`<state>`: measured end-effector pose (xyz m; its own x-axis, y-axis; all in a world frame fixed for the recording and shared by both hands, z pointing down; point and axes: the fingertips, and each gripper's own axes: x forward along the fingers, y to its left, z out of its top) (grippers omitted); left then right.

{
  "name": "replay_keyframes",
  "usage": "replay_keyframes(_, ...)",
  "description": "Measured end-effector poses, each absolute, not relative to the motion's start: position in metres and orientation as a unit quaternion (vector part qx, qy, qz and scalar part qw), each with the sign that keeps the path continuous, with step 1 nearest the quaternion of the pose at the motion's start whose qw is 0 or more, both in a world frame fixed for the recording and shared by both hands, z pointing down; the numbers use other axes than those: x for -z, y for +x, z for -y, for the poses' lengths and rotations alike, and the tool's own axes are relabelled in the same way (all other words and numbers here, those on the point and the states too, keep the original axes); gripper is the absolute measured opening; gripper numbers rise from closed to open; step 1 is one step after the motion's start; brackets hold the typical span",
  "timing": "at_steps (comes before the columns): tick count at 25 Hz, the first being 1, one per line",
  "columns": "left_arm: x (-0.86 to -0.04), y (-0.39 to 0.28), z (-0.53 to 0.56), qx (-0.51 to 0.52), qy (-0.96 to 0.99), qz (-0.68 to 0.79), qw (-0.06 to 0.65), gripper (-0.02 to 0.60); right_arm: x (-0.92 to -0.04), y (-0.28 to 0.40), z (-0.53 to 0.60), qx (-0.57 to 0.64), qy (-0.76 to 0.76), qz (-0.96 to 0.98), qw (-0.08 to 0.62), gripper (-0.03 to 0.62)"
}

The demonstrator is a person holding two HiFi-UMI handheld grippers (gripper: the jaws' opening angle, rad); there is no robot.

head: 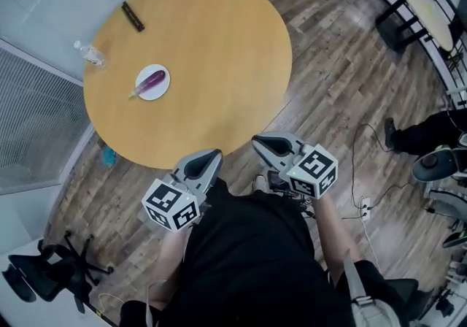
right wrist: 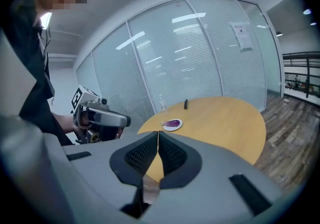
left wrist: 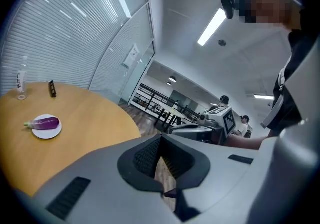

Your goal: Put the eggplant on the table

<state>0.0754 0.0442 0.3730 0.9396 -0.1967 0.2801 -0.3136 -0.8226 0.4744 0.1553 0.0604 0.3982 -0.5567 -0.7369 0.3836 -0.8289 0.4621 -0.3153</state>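
A purple eggplant (head: 152, 81) lies on a small white plate (head: 158, 91) at the left side of a round wooden table (head: 211, 48). Both grippers are held close to the person's body, short of the table's near edge and far from the plate. The left gripper (head: 213, 155) is shut with nothing in it. The right gripper (head: 260, 144) is shut too, and empty. In the left gripper view the eggplant (left wrist: 46, 123) sits far off to the left of the jaws (left wrist: 160, 140). In the right gripper view the eggplant (right wrist: 173, 123) lies beyond the closed tips (right wrist: 158, 135).
A clear plastic bottle (head: 90, 54) and a flat black bar (head: 133, 16) sit near the table's far left rim. Glass walls stand behind the table. A black office chair (head: 44, 271) is at the lower left. A seated person's legs (head: 423, 132) and floor cables (head: 365, 198) are to the right.
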Motion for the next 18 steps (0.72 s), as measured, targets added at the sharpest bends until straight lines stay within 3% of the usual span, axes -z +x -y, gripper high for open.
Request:
replay_keyframes(8, -0.362, 0.144, -0.117, -0.109, 0.954, 0.122, 0.250, 0.011, -0.381, 0.235, -0.141, -0.291, 0.476, 0.830, -0.008, 0.018)
replay_keyframes(18, -0.382, 0.181, -0.184, -0.115, 0.941, 0.149, 0.281, 0.011, -0.392, 0.283, -0.200, -0.307, 0.457, 0.835, -0.008, 0.018)
